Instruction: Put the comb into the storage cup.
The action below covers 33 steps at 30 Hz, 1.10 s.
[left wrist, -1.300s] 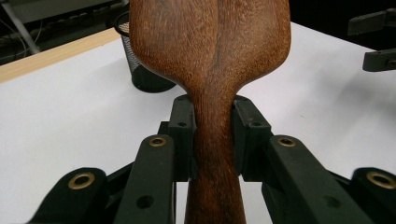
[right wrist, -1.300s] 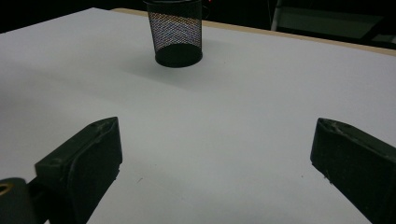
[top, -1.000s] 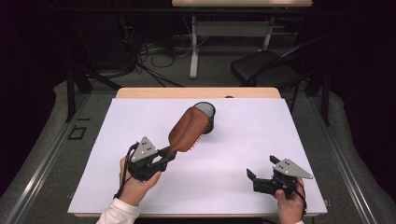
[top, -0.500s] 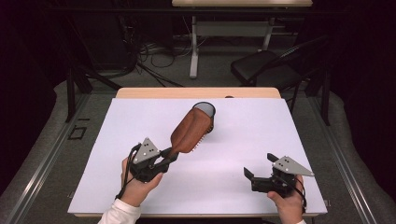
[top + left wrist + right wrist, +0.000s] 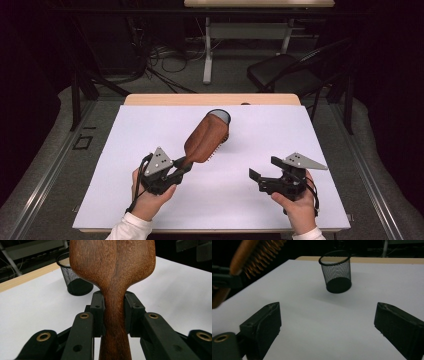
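Wooden hairbrush (image 5: 206, 140) in left tool (image 5: 181, 167)

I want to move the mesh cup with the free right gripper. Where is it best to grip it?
Probably across the round wall of the mesh cup, below its rim, coming level from the right gripper side. It stands upright and apart from the hairbrush; the jaws look wide enough.

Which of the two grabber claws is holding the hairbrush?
The left gripper. Its jaws are clamped on the handle of the wooden hairbrush, while the right gripper has its jaws wide apart with nothing between them.
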Tool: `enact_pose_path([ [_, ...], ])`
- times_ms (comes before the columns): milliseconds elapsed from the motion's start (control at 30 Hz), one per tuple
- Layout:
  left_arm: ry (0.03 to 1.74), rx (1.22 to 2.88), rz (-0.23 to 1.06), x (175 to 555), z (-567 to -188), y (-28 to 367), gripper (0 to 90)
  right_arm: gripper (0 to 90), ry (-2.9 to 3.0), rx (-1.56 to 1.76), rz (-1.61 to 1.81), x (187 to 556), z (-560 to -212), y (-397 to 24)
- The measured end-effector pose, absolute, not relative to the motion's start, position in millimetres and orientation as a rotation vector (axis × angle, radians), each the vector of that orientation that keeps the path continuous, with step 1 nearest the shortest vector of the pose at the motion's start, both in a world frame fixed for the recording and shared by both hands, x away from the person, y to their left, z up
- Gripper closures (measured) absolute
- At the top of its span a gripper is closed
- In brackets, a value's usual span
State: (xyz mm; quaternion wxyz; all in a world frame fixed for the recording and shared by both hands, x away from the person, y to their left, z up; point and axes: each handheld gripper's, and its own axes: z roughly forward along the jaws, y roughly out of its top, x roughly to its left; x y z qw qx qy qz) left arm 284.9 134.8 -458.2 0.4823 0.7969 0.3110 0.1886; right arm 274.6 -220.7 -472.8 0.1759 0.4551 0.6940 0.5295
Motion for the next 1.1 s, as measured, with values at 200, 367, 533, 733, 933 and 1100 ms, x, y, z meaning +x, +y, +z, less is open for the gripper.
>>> enact_pose_path([
  [200, 0.736, 1.949, 0.477, 286.4, -458.7, 127.3, 72.4, 10.5, 1.969, 1.267, 1.552, 285.4, -457.0, -205.6],
  [367, 0.739, 1.944, 0.471, 289.2, -460.8, 123.4, 72.4, 10.5, 1.964, 1.245, 1.565, 290.3, -445.4, -195.5],
  [533, 0.734, 1.935, 0.470, 291.1, -460.7, 119.4, 72.4, 10.5, 1.967, 1.224, 1.594, 296.7, -431.5, -190.5],
  [733, 0.733, 1.926, 0.477, 292.7, -461.2, 114.6, 72.4, 14.7, 1.916, 1.256, 1.695, 305.1, -415.9, -190.2],
  [933, 0.741, 1.918, 0.476, 295.9, -462.1, 112.1, 72.4, 14.7, 1.887, 1.260, 1.761, 309.3, -405.0, -187.3],
  [1100, 0.740, 1.904, 0.486, 296.4, -462.9, 108.6, 72.4, 14.7, 1.886, 1.308, 1.782, 310.4, -411.5, -186.6],
])
